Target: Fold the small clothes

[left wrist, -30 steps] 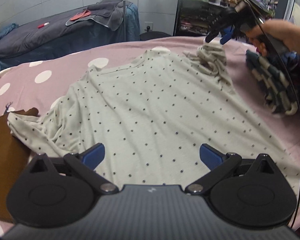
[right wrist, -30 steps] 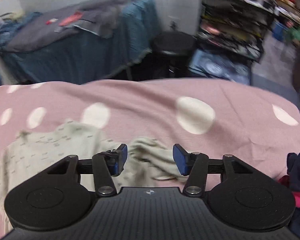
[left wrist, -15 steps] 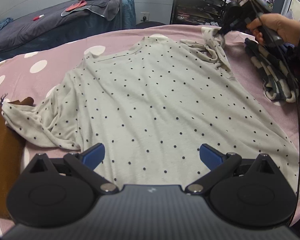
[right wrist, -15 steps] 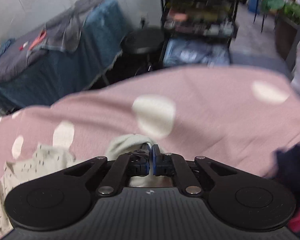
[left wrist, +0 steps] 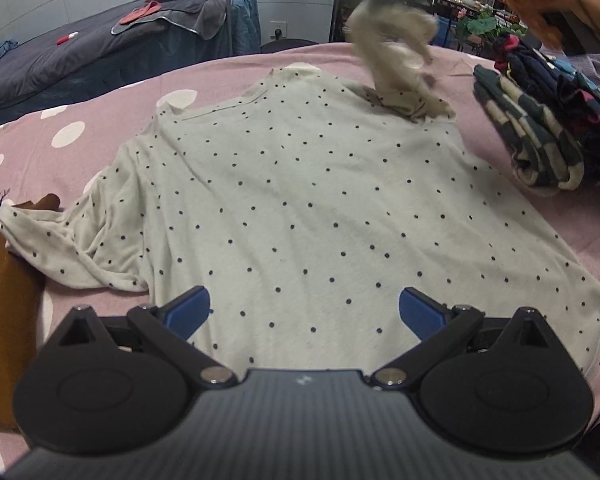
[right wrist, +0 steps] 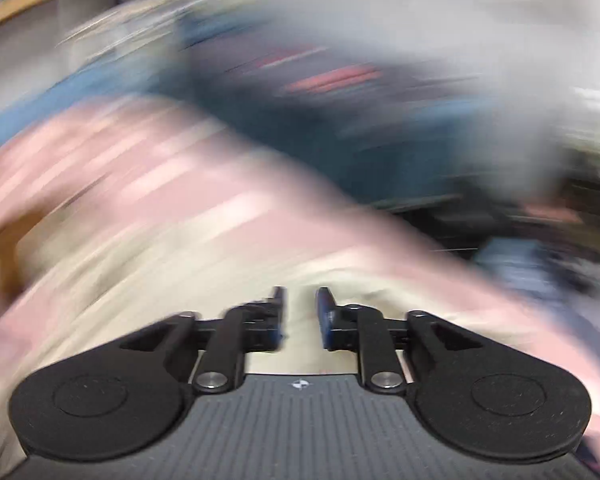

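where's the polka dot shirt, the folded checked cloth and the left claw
polka dot shirt (left wrist: 320, 208), left wrist view, middle of its chest panel
folded checked cloth (left wrist: 532, 136), left wrist view, top fold
left claw (left wrist: 305, 312), left wrist view, gap midway between its blue tips

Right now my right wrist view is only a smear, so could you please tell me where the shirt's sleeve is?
Observer: The raised sleeve is up in the air above the polka-dot shirt, just under your right gripper. Its jaws are opening, and pale cloth shows in the gap.
Operator: Thank you. Is the other sleeve laid out flat?
Observer: No, the other sleeve lies bunched at the shirt's side on the pink bedspread.
Operator: And the left gripper?
Observer: The left gripper is open over the hem, gripping nothing.
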A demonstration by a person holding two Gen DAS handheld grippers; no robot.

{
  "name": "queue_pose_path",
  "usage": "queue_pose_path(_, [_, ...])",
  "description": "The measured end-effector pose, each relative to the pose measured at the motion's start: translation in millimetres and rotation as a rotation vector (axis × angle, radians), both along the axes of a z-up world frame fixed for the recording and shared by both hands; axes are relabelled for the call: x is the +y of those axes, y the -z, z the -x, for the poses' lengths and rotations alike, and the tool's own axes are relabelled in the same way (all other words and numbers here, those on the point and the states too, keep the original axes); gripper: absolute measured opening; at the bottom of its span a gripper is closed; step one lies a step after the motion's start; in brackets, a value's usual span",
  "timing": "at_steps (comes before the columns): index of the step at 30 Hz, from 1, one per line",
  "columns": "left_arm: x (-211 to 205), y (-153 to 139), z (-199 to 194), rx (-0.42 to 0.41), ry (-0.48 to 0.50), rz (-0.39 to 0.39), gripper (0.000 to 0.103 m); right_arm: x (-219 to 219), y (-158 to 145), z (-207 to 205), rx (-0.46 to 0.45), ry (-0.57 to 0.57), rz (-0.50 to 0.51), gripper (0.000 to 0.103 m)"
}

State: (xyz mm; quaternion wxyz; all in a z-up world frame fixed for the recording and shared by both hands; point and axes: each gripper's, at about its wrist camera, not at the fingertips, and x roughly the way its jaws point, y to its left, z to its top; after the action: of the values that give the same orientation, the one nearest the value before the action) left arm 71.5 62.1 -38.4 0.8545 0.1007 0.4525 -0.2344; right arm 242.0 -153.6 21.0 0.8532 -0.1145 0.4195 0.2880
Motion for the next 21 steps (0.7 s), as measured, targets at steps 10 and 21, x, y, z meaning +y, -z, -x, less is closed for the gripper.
queue_pose_path(10, [32,4,-3,0.020,-0.079,0.002,0.103,-13,55,16,0.110,0.276,0.060,0.066])
queue_pose_path(21, [24,13,1,0.037,-0.038,-0.010,0.103,-137,121,-67,0.374,1.055,-0.422,0.085])
